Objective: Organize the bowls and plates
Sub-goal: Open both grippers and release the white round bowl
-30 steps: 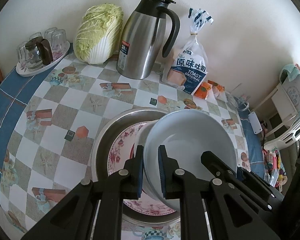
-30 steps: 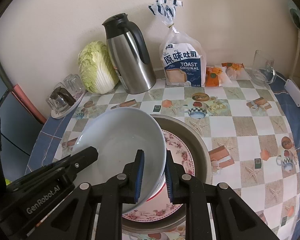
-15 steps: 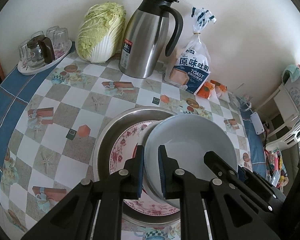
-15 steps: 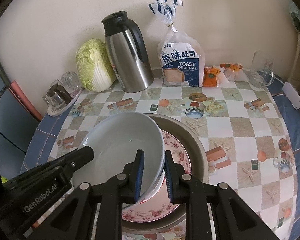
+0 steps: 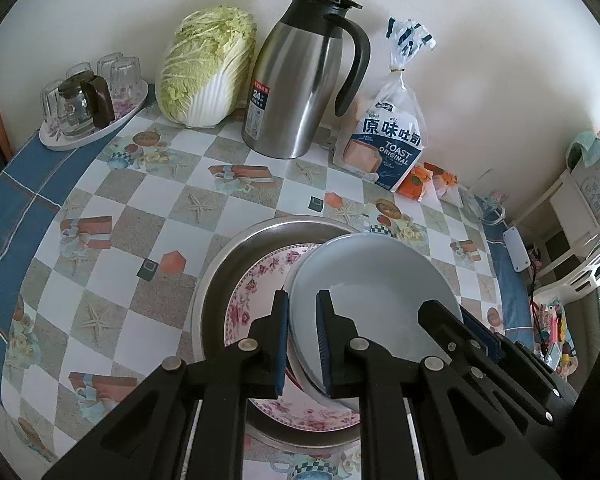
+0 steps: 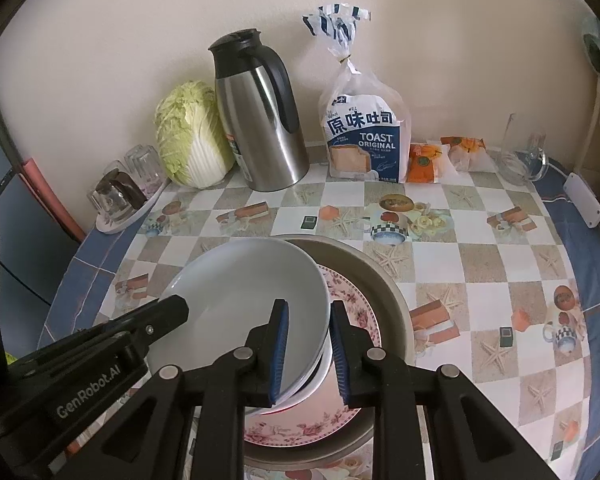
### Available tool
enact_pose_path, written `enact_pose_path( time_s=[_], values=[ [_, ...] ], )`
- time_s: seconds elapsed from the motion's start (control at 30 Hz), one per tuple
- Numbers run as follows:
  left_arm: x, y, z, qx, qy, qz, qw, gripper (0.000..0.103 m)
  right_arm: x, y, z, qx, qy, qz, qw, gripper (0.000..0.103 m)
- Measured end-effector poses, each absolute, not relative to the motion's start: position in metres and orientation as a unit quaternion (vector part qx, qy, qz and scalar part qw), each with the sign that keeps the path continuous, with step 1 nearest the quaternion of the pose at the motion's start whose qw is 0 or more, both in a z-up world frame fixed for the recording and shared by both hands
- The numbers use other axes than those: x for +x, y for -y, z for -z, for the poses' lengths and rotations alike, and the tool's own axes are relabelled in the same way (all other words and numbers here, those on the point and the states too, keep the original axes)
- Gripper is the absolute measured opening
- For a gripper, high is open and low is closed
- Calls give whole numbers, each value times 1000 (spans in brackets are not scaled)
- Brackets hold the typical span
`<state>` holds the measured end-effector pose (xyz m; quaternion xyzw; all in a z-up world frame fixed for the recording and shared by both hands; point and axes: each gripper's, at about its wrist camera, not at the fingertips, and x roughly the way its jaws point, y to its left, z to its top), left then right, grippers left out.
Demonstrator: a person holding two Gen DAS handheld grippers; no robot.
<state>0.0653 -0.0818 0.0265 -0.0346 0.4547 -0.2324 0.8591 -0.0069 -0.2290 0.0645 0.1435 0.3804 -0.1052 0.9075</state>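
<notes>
My left claw (image 5: 302, 344) and right claw (image 6: 308, 354) each clamp opposite rims of white bowl (image 5: 374, 308), above floral plate (image 6: 356, 312) in metal basin (image 5: 236, 264).

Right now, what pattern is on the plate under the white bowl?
Pink flowers on white plate, clearest from the left wrist.

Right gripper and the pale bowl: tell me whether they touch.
Touching. The right wrist view shows the right gripper with its blue pads clamped on the rim of the pale bowl, one inside, one outside.
</notes>
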Motion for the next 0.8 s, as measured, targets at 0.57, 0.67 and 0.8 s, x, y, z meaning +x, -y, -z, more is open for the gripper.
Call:
enact_pose_path(
  time_s=[0.57,0.67,0.8],
  values=[
    [42,58,-54,-30,-412,215,885,85,-33,230,-76,139,-373,127,908,64],
    [40,49,-51,-25,-411,199,889,89,-41,227,-77,133,-371,131,910,74],
    [30,32,-46,-34,-408,186,893,96,-55,223,-75,131,-366,138,911,89]
  ],
)
